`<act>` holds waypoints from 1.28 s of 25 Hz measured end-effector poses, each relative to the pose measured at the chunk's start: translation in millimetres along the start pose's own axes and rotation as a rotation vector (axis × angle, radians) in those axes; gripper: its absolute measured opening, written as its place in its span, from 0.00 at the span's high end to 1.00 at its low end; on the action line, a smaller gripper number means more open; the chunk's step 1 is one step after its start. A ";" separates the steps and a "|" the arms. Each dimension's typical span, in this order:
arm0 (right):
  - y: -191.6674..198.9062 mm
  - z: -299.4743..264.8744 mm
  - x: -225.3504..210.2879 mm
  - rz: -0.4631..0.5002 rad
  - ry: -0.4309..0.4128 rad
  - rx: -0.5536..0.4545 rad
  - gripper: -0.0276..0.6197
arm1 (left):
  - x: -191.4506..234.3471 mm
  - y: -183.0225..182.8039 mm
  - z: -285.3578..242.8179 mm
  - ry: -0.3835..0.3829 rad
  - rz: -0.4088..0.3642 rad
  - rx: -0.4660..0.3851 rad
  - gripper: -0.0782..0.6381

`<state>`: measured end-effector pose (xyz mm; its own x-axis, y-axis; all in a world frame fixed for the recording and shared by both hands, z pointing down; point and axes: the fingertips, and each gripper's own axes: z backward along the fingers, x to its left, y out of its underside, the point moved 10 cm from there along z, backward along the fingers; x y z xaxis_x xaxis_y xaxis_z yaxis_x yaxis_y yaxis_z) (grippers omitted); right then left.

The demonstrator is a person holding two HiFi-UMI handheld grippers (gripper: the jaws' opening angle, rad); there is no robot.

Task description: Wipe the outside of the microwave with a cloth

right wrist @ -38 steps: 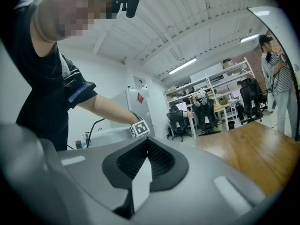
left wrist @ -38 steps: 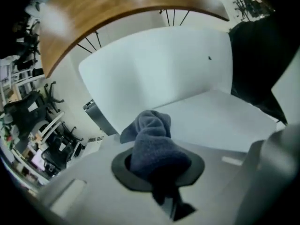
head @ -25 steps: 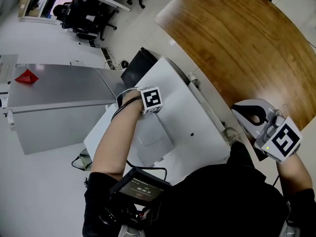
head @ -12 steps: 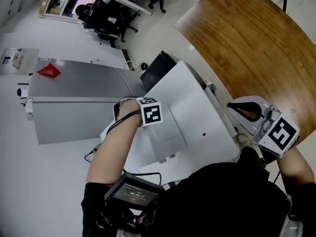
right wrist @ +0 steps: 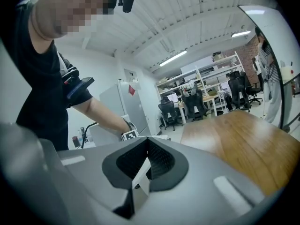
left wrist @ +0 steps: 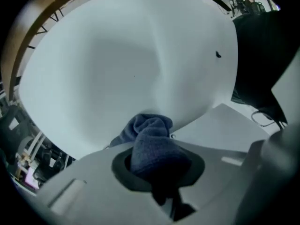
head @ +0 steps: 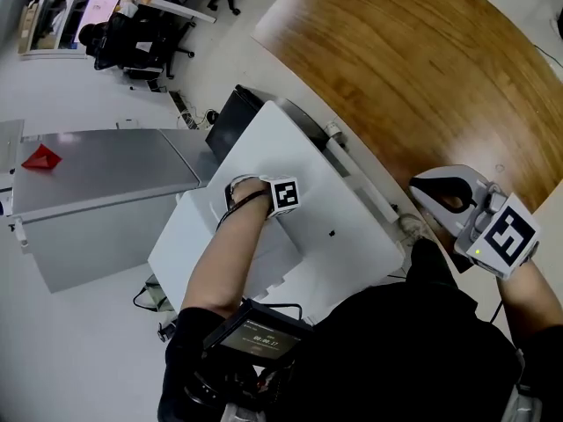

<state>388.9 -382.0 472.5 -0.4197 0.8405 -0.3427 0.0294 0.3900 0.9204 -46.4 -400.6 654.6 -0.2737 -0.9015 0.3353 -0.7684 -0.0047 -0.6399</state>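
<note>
The white microwave (head: 303, 178) stands against the curved edge of a wooden bench (head: 422, 69), above a pale floor (head: 79, 323). To its left are a grey cabinet (head: 106, 178) bearing a small red object (head: 40, 158) and, farther back, black office chairs (head: 132, 38). The left gripper (left wrist: 157, 164) is over the microwave's flat white top, its fingers (left wrist: 123, 165) clenched on a bunched blue cloth (left wrist: 150, 130). The cloth's free end presses against that white panel. The right gripper (right wrist: 143, 167) is held off to the side near the bench edge, well apart from the microwave. Its fingers (right wrist: 161, 161) are pressed together with nothing between them. The head view shows only the left gripper's marker cube and the person's forearm on the microwave, while the cloth is hidden from it. The left gripper view alone shows the cloth and its contact with the panel, along with a small dark dot (left wrist: 218, 54) on that surface. The right gripper view looks across the bench into the room, where shelving (right wrist: 211, 76), ceiling strip lights (right wrist: 173, 57) and the person's outstretched arm (right wrist: 101, 114) appear, none of which the head view takes in.
</note>
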 end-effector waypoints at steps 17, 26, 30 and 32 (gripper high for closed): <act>-65.6 -34.3 14.5 0.077 -0.151 -0.162 0.95 | -82.0 112.8 134.3 -0.131 0.066 -0.055 0.82; -10.9 -8.2 -9.2 0.004 -0.023 -0.025 0.95 | -34.0 -9.4 9.5 0.067 -0.083 0.007 0.82; -3.7 6.0 -7.4 -0.020 0.000 -0.006 0.95 | -38.5 -25.4 -6.5 0.071 -0.107 0.021 0.82; -11.0 6.9 -3.7 -0.016 -0.012 -0.028 0.95 | -51.5 -11.9 17.6 0.066 -0.093 -0.002 0.82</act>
<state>396.3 -386.8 462.3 -0.4091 0.8386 -0.3597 -0.0027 0.3932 0.9195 -13.0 -361.8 632.8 -0.2384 -0.8668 0.4380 -0.7935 -0.0863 -0.6025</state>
